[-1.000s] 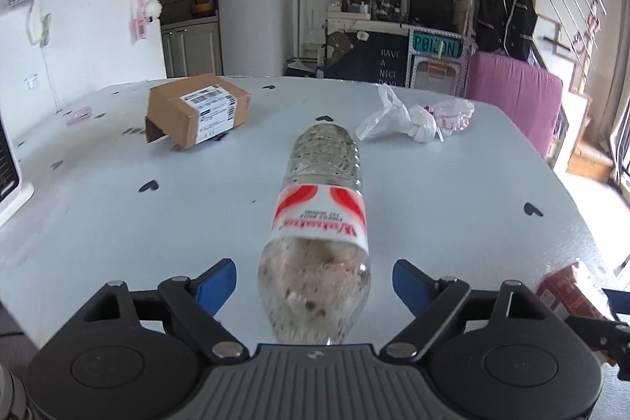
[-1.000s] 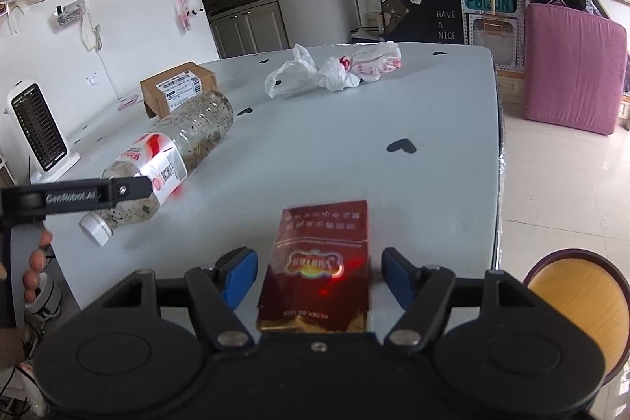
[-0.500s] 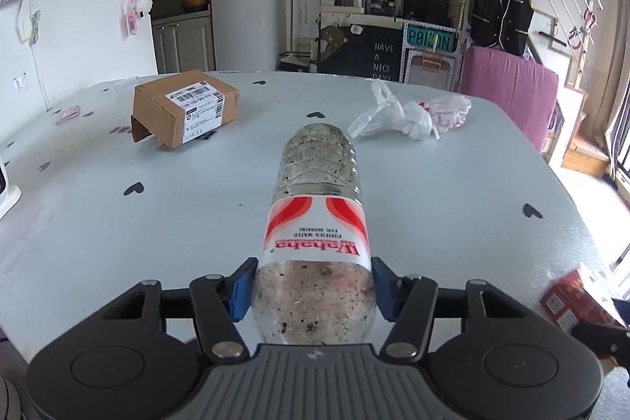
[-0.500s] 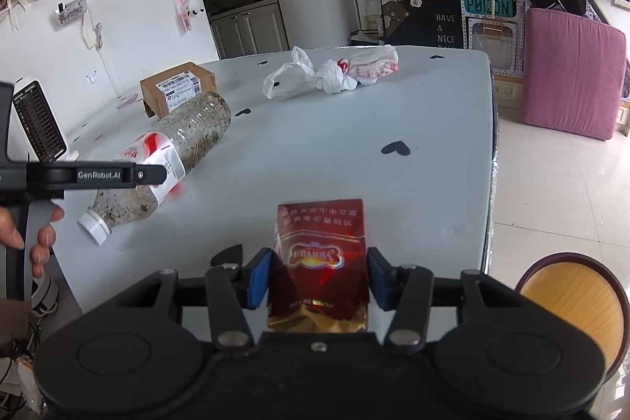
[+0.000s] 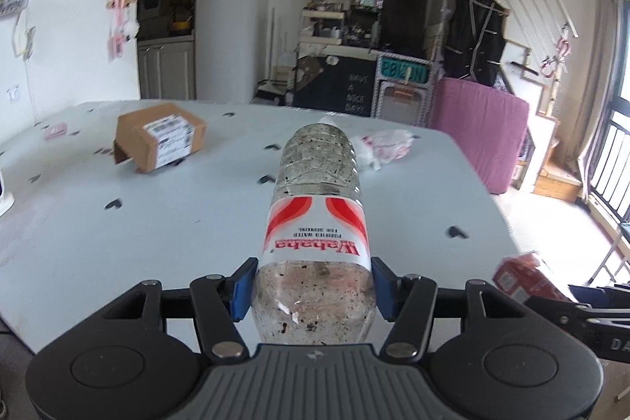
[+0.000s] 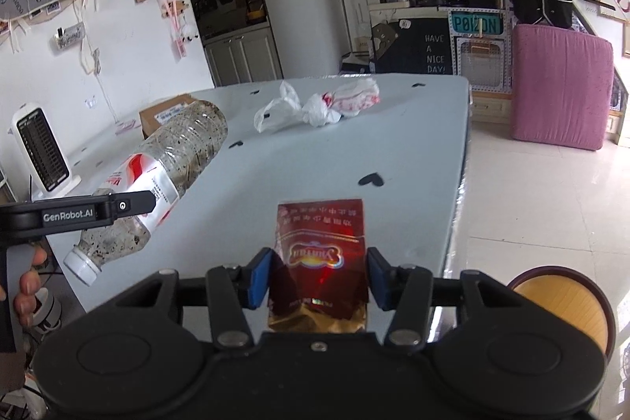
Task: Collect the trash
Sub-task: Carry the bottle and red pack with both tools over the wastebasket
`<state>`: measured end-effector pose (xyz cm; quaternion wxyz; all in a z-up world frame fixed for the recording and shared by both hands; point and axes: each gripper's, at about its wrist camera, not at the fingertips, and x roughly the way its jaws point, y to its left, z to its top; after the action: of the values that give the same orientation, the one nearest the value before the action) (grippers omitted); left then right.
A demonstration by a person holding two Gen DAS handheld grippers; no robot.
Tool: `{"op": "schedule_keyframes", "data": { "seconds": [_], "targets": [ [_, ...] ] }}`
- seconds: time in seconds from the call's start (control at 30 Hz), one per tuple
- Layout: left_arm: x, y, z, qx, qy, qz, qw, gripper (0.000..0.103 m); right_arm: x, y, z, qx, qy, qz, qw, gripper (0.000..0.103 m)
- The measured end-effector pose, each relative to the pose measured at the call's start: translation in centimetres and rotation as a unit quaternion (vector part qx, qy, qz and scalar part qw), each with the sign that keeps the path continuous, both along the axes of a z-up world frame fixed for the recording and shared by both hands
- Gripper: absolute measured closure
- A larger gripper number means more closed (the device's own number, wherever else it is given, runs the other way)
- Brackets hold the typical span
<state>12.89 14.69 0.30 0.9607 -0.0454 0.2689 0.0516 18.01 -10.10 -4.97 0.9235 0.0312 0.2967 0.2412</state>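
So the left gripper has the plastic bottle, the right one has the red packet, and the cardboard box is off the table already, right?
Not quite. The cardboard box is on the table, as the left wrist view shows. The left gripper does hold the bottle and the right gripper the red packet.

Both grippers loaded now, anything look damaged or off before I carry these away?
The red packet in the right gripper is crumpled and torn open at its near end. The bottle in the left gripper is speckled with dark grime inside. The cardboard box on the table sits with a flap open.
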Motion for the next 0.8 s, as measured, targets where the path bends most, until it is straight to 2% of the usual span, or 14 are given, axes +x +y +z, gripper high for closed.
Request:
{"op": "schedule_keyframes", "data": {
  "seconds": [0.43, 0.8],
  "targets": [
    [-0.9, -7.7, 2.1, -0.011, -0.017, -0.046, 0.9987, 0.044, -1.9, -7.2, 2.1, 0.013, -0.018, -0.056, 0.998, 0.052],
    [0.5, -16.2, 0.8, -0.019, 0.006, -0.118, 0.9928, 0.044, -3.1, -15.1, 1.3, 0.016, -0.011, -0.116, 0.993, 0.052]
  ]
}}
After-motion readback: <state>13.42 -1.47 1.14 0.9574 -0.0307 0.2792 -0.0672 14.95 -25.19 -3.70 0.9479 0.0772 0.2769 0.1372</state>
